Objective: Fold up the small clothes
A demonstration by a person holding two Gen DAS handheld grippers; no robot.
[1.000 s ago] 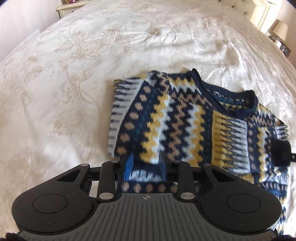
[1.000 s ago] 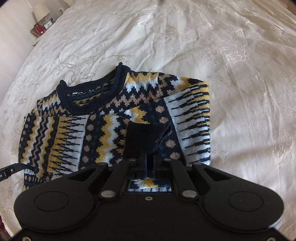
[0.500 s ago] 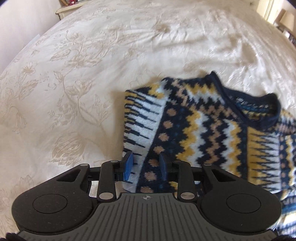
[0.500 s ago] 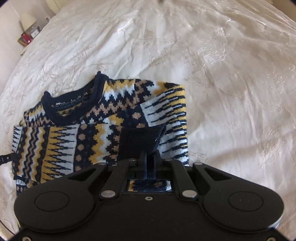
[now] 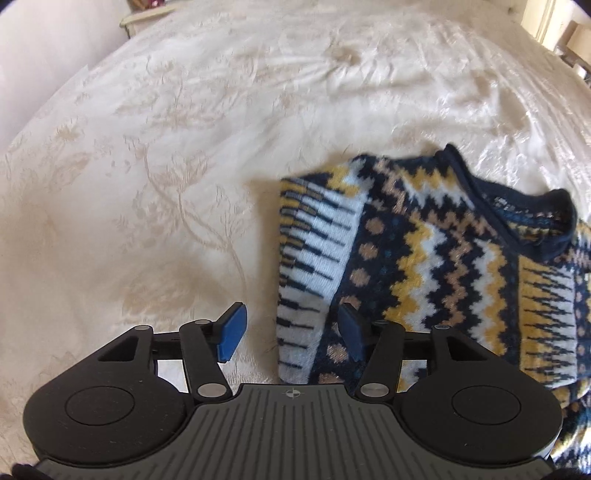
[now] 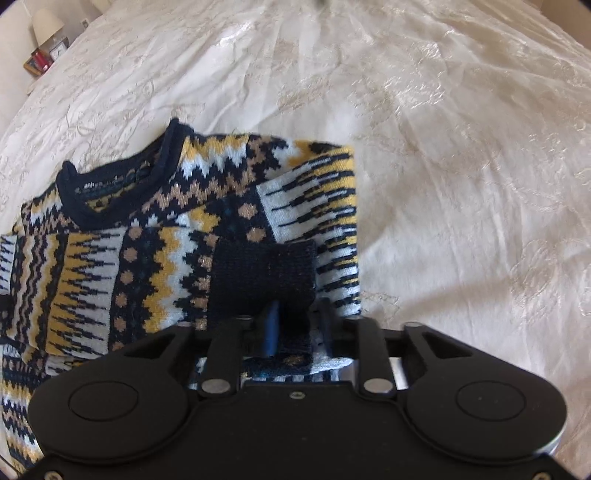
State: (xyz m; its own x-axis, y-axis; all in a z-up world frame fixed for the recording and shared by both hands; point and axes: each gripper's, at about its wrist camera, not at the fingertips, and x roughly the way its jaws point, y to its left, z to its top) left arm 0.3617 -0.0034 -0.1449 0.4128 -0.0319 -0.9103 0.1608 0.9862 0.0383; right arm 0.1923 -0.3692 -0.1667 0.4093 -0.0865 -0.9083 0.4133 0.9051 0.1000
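A knitted sweater point(image 5: 443, 266) in navy, white, yellow and tan zigzags lies flat on the bed, neckline away from me, with its sleeves folded in over the front. My left gripper point(image 5: 291, 332) hangs over the sweater's left edge. Its jaws are opening: one blue pad point(image 5: 232, 332) is over the bedspread, the other over the knit, and neither presses. In the right wrist view the sweater point(image 6: 147, 258) carries a navy cuff point(image 6: 262, 280) lying on top. My right gripper point(image 6: 297, 325) is just behind that cuff, jaws opening, with the cuff's near edge loose between the fingers.
The cream bedspread point(image 5: 147, 184) with a woven floral pattern stretches all around the sweater. A lamp on a nightstand point(image 6: 44, 29) stands beyond the bed's far left corner. Another bedside table point(image 5: 144, 14) shows at the top of the left wrist view.
The left gripper slid left to the sweater's side edge and its jaws spread wider. The right gripper's jaws, shut on the navy cuff before, have parted and the cuff rests on the sweater.
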